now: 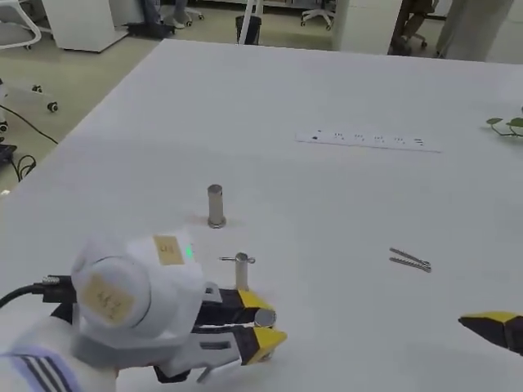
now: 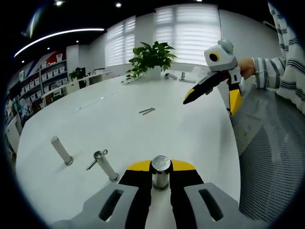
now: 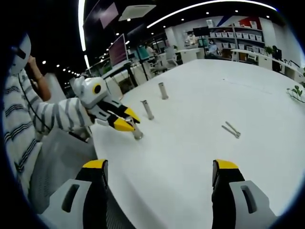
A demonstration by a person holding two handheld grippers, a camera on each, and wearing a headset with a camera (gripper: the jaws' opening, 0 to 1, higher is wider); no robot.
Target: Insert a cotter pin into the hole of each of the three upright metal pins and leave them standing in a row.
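Three upright metal pins stand in a row on the white table [image 1: 327,212]. The far pin [image 1: 216,205] is bare. The middle pin [image 1: 241,273] has a cotter pin [image 1: 237,260] through its top hole. My left gripper [image 1: 265,327] is shut on the near pin [image 1: 264,316], which stands between the yellow tips in the left gripper view [image 2: 161,172]. Two loose cotter pins [image 1: 410,261] lie to the right. My right gripper [image 3: 161,167] is open and holds nothing; it hangs at the table's near right [image 1: 494,327], apart from the loose cotter pins [image 3: 231,130].
A white power strip [image 1: 368,140] lies farther back on the table. A green plant [image 1: 511,125] sits at the right edge. Office chairs and a cabinet stand on the floor beyond the far edge.
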